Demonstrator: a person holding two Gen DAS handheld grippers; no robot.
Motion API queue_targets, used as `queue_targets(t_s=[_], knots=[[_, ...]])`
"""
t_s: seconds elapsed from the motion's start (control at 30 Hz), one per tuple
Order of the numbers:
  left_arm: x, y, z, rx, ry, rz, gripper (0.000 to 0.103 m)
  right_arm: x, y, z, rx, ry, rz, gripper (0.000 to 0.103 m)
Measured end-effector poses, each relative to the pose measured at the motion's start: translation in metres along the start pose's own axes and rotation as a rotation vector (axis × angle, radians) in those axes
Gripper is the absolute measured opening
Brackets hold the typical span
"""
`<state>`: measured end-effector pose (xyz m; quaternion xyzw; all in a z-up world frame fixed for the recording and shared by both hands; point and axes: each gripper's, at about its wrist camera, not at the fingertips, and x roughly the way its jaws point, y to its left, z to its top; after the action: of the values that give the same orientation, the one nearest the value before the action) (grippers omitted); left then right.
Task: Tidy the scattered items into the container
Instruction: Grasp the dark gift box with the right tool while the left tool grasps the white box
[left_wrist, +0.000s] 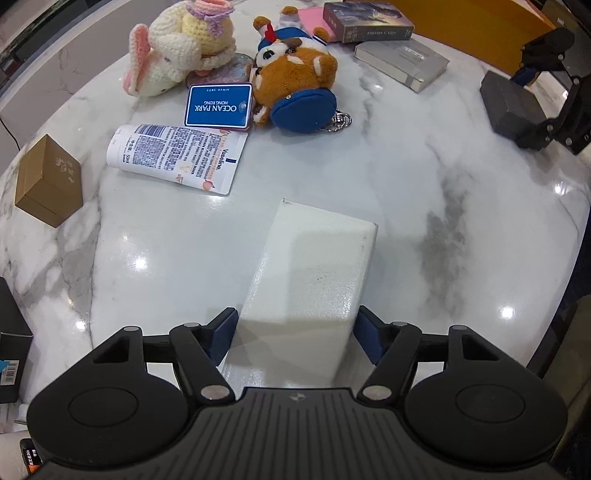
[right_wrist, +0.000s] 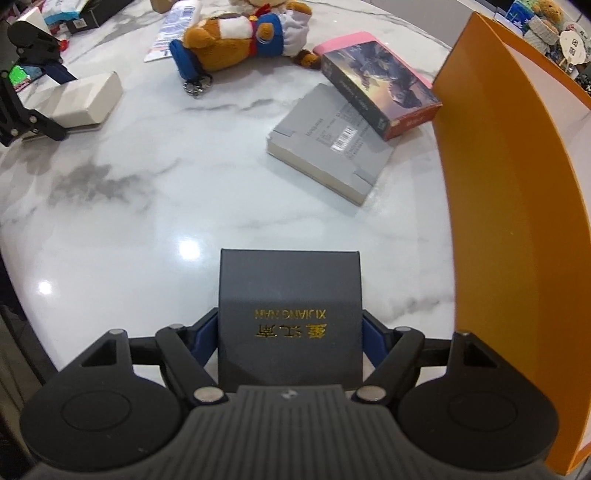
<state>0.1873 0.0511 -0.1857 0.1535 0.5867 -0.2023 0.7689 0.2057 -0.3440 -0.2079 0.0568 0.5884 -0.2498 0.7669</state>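
Both tools are loaded up here. The left tool (left_wrist: 295, 332) has its blue pads against the two long sides of the white box (left_wrist: 310, 273), so it looks clamped on it, though the left pad's contact is a bit hard to confirm. The box's long axis runs straight out ahead of the tool, and its near end is tucked under the tool body, so that part is hidden. The right tool (right_wrist: 290, 332) is clamped on the dark box with gold lettering (right_wrist: 290, 306), pads on its left and right sides, near end hidden the same way.

What the next move hangs on is the orange container (right_wrist: 517, 206). From the right wrist view its wall stands just to the right of the dark box, so I'd say the right hand is much the nearer one and only needs to lift and swing right over the rim. The white box sits well away from the container, across the marble tabletop (right_wrist: 147, 229), so the left hand has the longer carry.

I can't see inside the container, only the outer wall and a slice of pale lining. The grey book (right_wrist: 328, 147) and the picture box (right_wrist: 380, 88) lie between the plush bear (right_wrist: 236, 37) and the container, still on the tabletop.
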Motion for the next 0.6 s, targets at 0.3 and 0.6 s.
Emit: queue_targets(t_s=[0.3, 0.6], knots=[[-0.018, 0.002, 0.006, -0.050, -0.074, 0.031, 0.076, -0.012, -0.002, 0.000, -0.002, -0.045, 0.028, 0.078], [-0.025, -0.021, -0.002, -0.109, -0.101, 0.020, 0.076, -0.029, -0.008, -0.012, 0.013, -0.098, 0.019, 0.078]])
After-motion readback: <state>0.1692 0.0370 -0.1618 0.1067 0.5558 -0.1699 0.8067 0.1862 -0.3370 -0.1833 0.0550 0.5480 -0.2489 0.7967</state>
